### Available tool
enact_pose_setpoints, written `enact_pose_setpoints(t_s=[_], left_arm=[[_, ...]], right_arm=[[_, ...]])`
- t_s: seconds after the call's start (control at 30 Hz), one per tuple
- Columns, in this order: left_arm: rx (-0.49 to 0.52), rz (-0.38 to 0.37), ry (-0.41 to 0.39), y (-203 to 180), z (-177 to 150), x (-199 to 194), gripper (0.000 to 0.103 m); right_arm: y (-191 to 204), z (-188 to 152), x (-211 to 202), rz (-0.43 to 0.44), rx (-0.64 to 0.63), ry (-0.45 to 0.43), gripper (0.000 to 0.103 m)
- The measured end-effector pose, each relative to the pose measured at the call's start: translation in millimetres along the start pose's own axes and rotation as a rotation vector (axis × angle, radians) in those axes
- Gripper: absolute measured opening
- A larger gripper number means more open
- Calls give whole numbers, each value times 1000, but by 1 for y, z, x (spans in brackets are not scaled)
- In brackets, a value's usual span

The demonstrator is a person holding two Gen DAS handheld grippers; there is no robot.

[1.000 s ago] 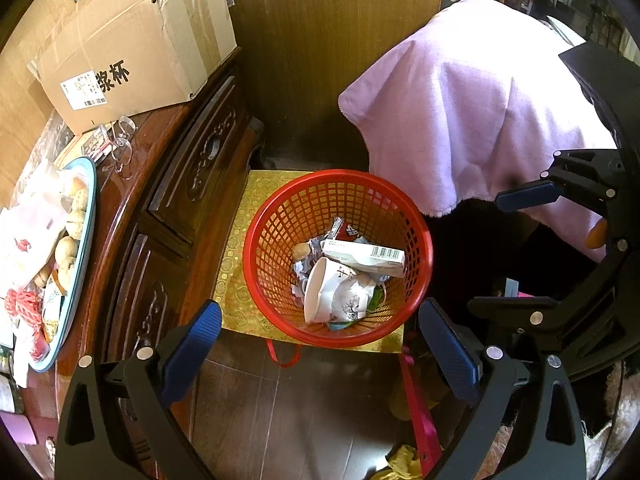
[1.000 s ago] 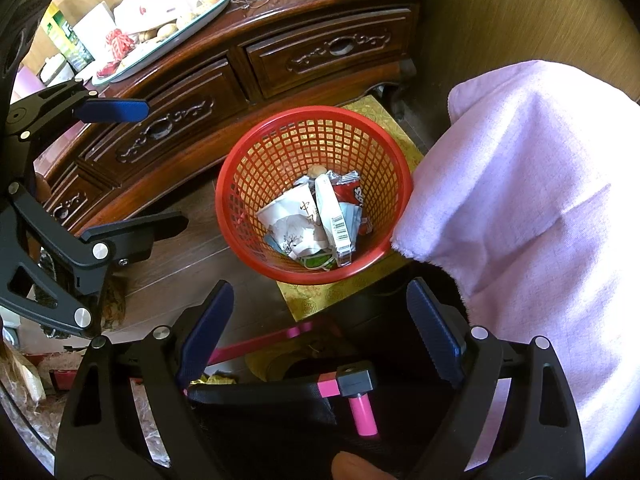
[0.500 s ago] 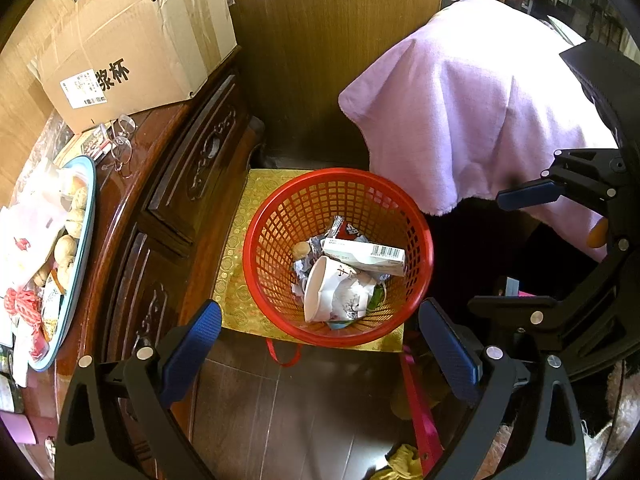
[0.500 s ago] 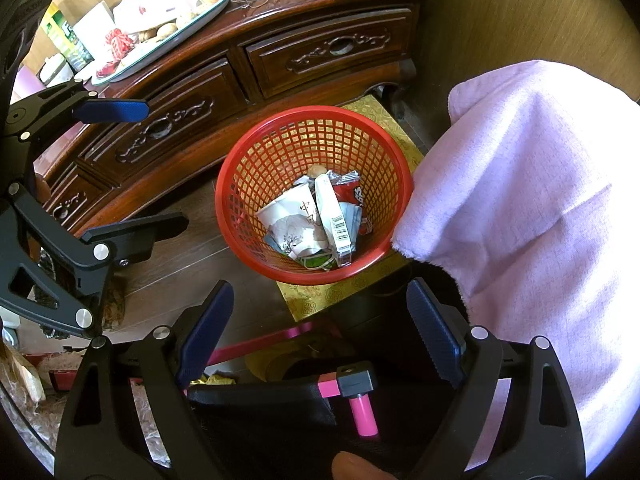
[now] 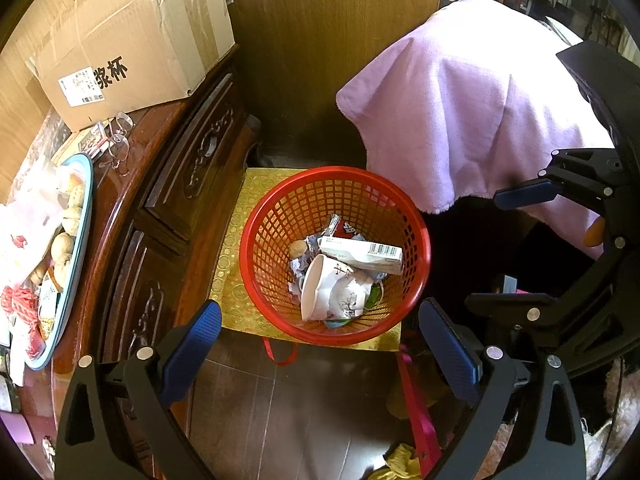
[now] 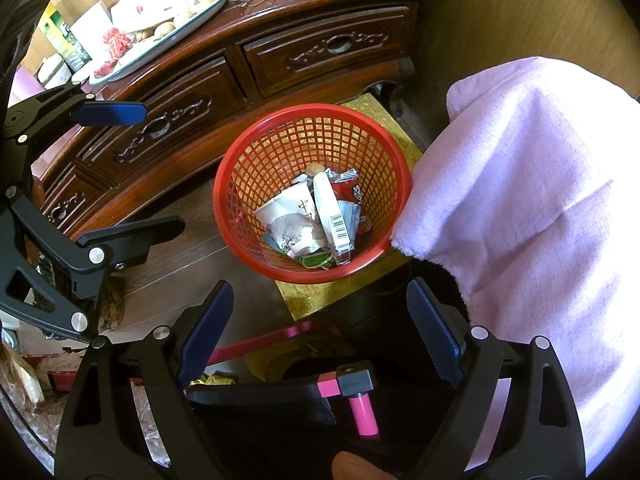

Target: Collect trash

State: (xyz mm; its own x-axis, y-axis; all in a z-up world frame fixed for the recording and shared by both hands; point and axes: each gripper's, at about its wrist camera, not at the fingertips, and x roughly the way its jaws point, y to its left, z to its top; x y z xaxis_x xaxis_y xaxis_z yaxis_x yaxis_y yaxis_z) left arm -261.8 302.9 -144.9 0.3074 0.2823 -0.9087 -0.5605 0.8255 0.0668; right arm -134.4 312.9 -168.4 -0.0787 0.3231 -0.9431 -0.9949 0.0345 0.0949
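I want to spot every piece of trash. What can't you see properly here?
- Left wrist view: scraps under the white paper cup and barcoded white box in the red mesh basket.
- Right wrist view: what the pink towel covers.
- Blue-rimmed tray: cut by the edge.

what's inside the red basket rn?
In the red basket: a crumpled paper cup, a white barcode box lying over it, a red snack wrapper, foil scraps and a small round brown item. Whatever lies under that pile is covered.

A lived-in home — carved wooden dresser point(image 6: 248, 76), draped towel point(image 6: 532, 184).
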Motion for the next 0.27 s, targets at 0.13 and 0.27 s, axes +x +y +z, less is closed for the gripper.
enact_pose_setpoints(t_s=[0.13,0.27], left_arm=[[-8,5,12,1,0,2,97],[-8,7,12,1,0,2,97]], right_arm=[[1,0,0,-1,0,-1,85],[1,1,0,-1,-1,-1,85]])
